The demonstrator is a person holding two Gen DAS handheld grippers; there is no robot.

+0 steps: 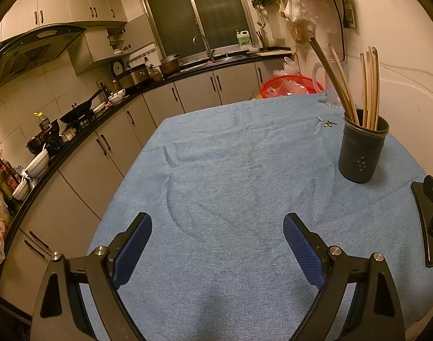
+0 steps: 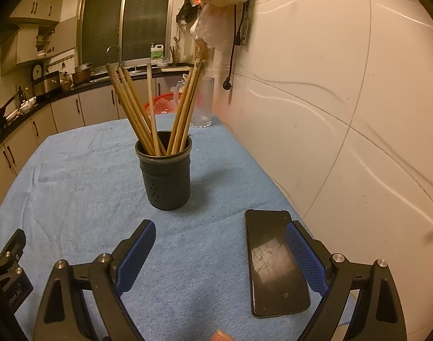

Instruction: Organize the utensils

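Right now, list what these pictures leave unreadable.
- Chopsticks' lower ends: both views, hidden inside the holder.
- Bits on the cloth: left view, too small.
- Phone: right view, one edge behind the right gripper's finger.

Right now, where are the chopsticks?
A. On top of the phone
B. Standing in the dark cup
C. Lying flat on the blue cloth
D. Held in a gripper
B: the chopsticks stand fanned out inside the dark cup on the blue cloth, and both grippers are open and hold nothing.
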